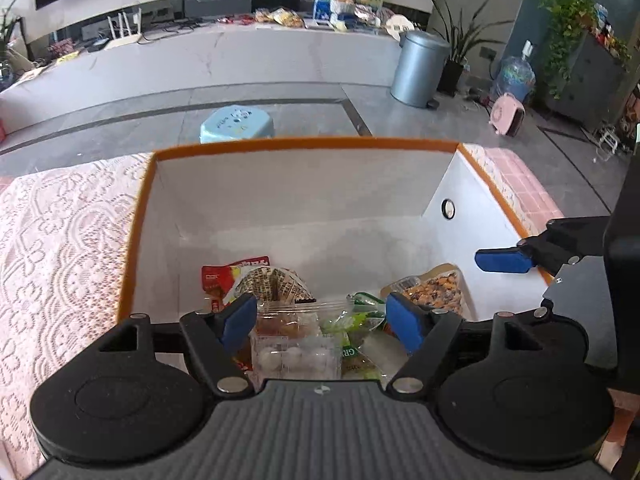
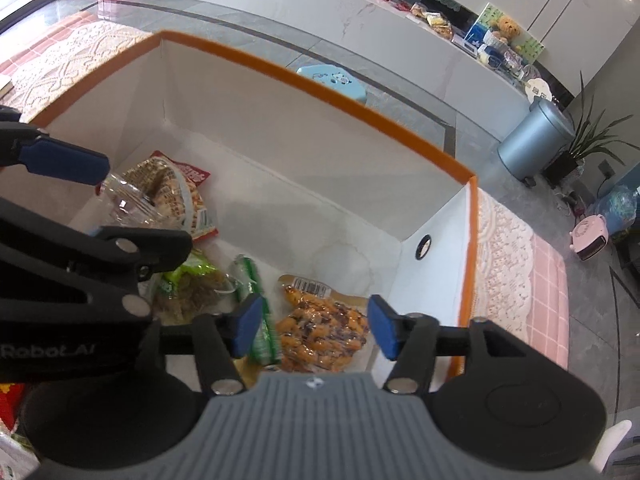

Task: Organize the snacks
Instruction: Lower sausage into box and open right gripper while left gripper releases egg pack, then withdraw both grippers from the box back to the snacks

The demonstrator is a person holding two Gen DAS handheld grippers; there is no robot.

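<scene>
Two grippers hang spread over an orange-rimmed box [image 1: 304, 145] of snacks.

Going left to right inside the box: a red packet [image 1: 224, 276] lies at the left end of the floor, with a brown patterned bag [image 2: 168, 192] on it; beside them sits a clear tub [image 1: 294, 344], below the left gripper [image 1: 320, 316], whose blue pads stand apart and pinch nothing. Right of the tub lie green packets [image 2: 256, 312]. Nearest the box's right wall lies an orange snack pack [image 2: 320, 328], under the right gripper [image 2: 316, 330], its jaws likewise parted and empty.
</scene>
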